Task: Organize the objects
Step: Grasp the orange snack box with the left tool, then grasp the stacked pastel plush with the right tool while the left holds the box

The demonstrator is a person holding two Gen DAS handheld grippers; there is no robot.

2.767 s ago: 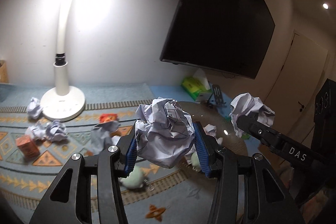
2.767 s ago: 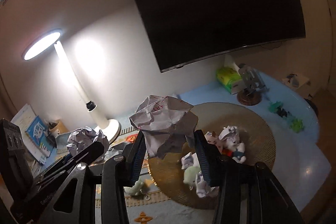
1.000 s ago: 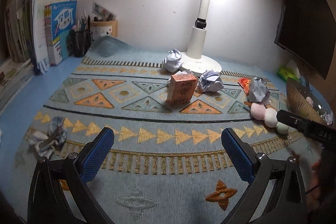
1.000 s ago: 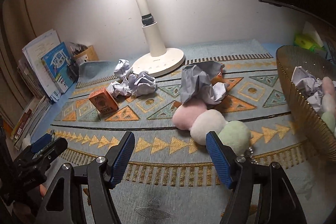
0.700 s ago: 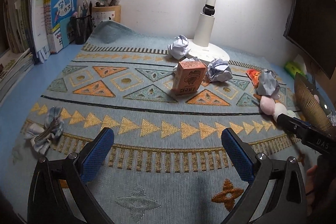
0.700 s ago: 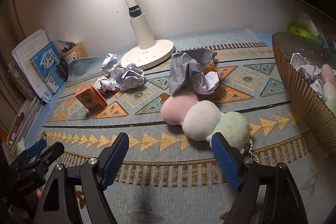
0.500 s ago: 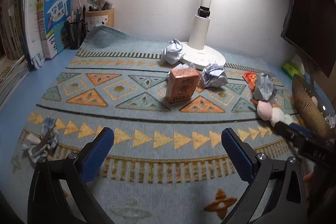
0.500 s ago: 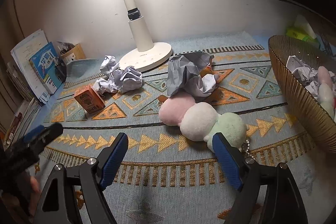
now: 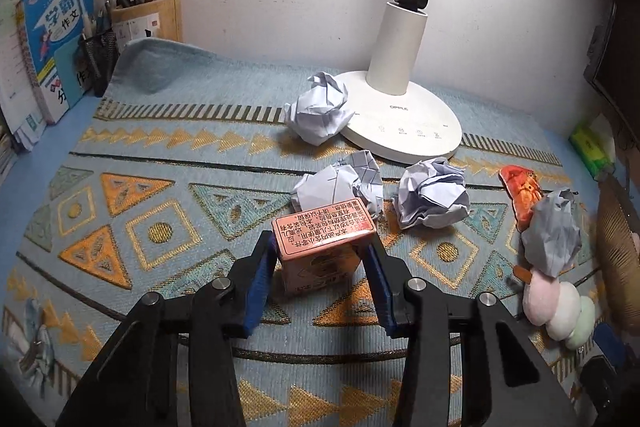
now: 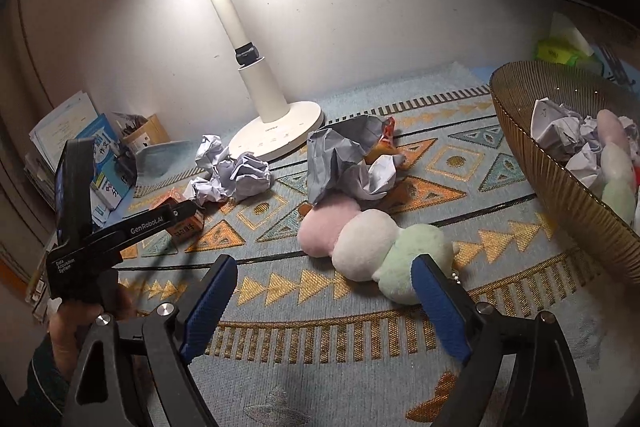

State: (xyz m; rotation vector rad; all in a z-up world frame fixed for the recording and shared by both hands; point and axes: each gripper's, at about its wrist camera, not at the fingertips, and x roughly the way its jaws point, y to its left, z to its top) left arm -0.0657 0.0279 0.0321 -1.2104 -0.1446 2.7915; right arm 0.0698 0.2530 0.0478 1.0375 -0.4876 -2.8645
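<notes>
In the left wrist view my left gripper (image 9: 322,267) has its blue pads against both sides of a small orange carton (image 9: 324,247) that stands on the patterned mat. The right wrist view also shows that carton (image 10: 182,221) under the left gripper's arm. My right gripper (image 10: 324,303) is wide open and empty, just in front of a pink, white and green plush (image 10: 372,237). Crumpled paper balls (image 9: 432,195) lie behind the carton. A larger grey crumpled paper (image 10: 348,163) lies behind the plush.
A white desk lamp (image 9: 400,123) stands at the back. A gold wire basket (image 10: 560,195) at the right holds paper balls and plush toys. Books and a pen holder (image 9: 100,47) stand at the back left. A red packet (image 9: 520,191) lies beside the grey paper.
My left gripper has moved forward to the orange carton and closed its jaws on it. My right gripper has stayed open and come slightly nearer the plush.
</notes>
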